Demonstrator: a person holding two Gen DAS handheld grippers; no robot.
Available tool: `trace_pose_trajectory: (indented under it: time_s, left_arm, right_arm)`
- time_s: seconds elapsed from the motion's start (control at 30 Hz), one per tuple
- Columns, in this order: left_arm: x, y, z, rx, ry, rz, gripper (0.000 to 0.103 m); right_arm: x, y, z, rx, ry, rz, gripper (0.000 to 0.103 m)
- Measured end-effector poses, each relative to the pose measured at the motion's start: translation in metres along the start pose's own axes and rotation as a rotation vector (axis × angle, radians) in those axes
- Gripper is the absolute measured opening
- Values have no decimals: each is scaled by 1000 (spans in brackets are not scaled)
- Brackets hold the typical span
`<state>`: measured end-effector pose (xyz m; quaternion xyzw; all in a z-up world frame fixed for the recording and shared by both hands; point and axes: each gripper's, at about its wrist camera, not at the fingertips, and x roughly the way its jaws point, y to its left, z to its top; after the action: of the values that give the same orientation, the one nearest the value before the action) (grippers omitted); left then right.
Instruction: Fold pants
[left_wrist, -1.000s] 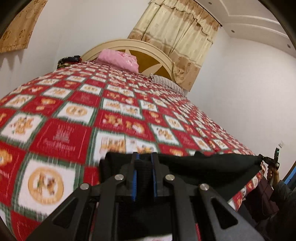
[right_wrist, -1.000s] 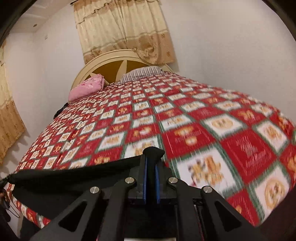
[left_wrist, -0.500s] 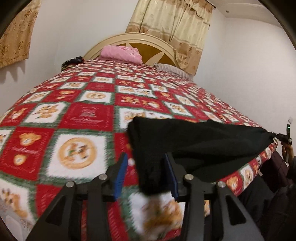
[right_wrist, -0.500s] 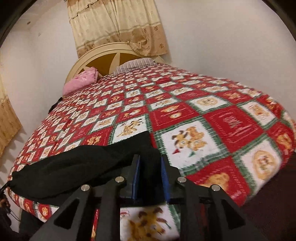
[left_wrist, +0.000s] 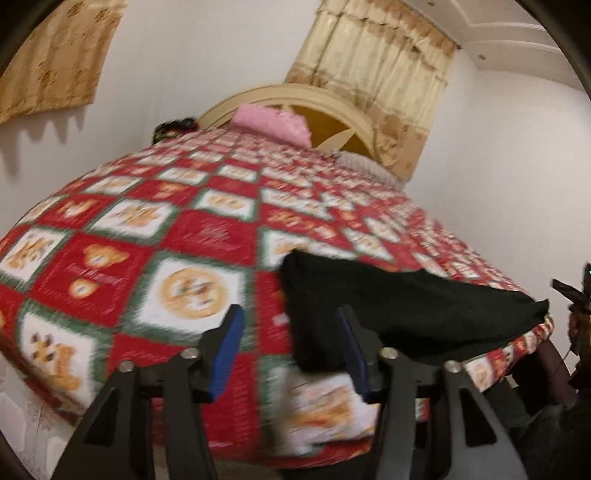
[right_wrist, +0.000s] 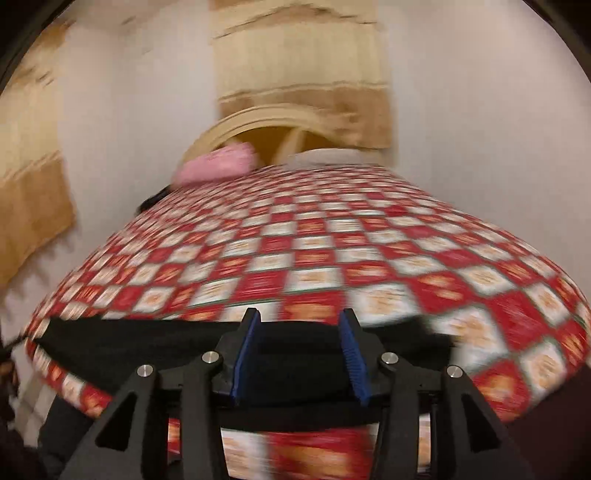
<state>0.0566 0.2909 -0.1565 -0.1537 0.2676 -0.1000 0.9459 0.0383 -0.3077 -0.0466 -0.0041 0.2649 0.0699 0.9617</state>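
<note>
The black pants (left_wrist: 406, 314) lie as a long band along the near edge of the bed, on the red and white bear-print quilt (left_wrist: 147, 229). My left gripper (left_wrist: 291, 350) is open, its jaws wide apart, just off the pants' left end. In the right wrist view the pants (right_wrist: 147, 339) stretch across the near edge. My right gripper (right_wrist: 299, 350) is open, jaws wide apart over the black cloth, holding nothing. Both views are blurred.
A pink pillow (left_wrist: 273, 123) and a striped pillow (left_wrist: 365, 164) lie at the cream headboard (left_wrist: 295, 96). A dark item (left_wrist: 173, 129) sits at the bed's far left corner. Curtains (left_wrist: 373, 74) hang behind. Walls stand on both sides.
Both grippers have opened and let go of the pants, which now lie on the quilt. Both grippers have pulled back from the bed and the right one has swung left.
</note>
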Motion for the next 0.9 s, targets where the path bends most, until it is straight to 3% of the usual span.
trace_pose_trajectory:
  time_s: [0.23, 0.33, 0.43, 0.6, 0.7, 0.9]
  left_arm:
    - [27, -41, 5, 53, 12, -62, 63]
    - [42, -44, 3, 62, 48, -34, 63]
    - [49, -43, -3, 66, 65, -6, 63]
    - [47, -38, -13, 67, 58, 11, 64]
    - [48, -30, -12, 41, 57, 54, 79]
    - [53, -24, -15, 0, 67, 30, 79]
  right_arm:
    - [69, 192, -30, -325, 143, 312, 46]
    - [86, 249, -54, -455, 181, 384, 46]
    - [96, 287, -76, -574, 195, 396, 46]
    - [118, 299, -84, -627, 195, 318, 46]
    - [128, 299, -89, -641, 251, 341, 46]
    - [126, 304, -98, -690, 230, 304, 46]
